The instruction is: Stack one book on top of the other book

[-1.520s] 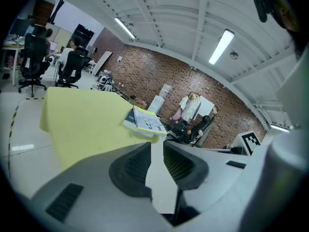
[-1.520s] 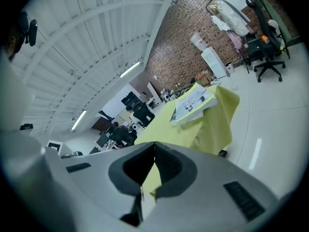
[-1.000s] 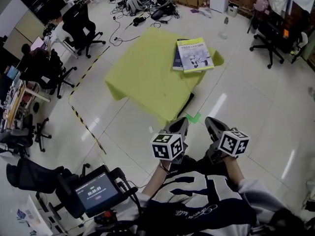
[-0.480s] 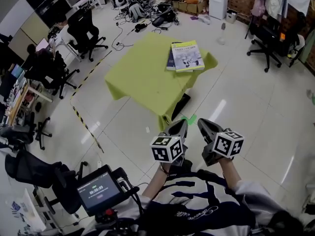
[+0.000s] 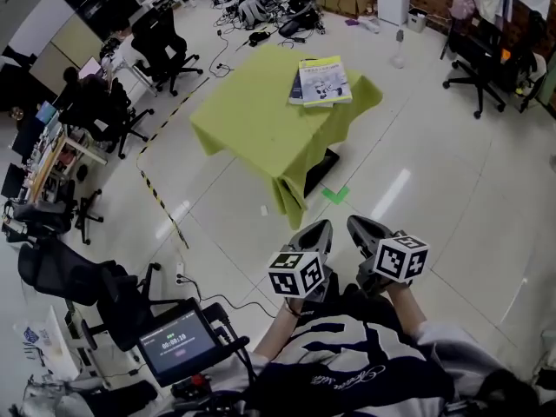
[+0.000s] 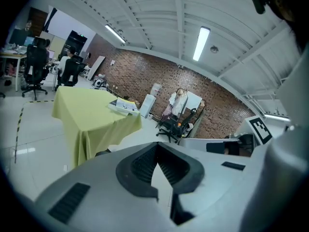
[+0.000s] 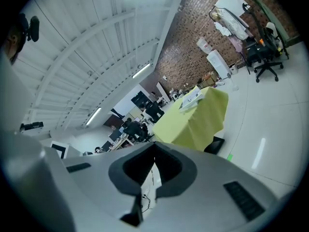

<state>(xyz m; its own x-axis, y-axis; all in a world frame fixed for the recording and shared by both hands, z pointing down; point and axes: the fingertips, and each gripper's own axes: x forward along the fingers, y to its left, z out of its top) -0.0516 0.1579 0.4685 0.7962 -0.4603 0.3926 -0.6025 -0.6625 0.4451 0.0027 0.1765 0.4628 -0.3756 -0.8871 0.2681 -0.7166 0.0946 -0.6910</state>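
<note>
Two books lie stacked on the yellow-green clothed table (image 5: 252, 115): a light-covered book (image 5: 324, 80) on top of a dark blue book (image 5: 295, 87), near the table's far right corner. The stack also shows small in the left gripper view as the book stack (image 6: 123, 105) and in the right gripper view as the book stack (image 7: 192, 98). My left gripper (image 5: 321, 230) and right gripper (image 5: 356, 226) hang side by side over the floor, well short of the table. Both are shut with nothing in them.
A green tape mark (image 5: 334, 195) is on the floor by the table's near corner, and black-yellow tape (image 5: 161, 200) runs along the left. Office chairs (image 5: 165, 46) stand left and a chair (image 5: 486, 59) at right. Cables and gear (image 5: 261, 11) lie behind the table.
The table with the stacked books has drawn farther away and higher in the head view. Both grippers have come back from it together, still shut.
</note>
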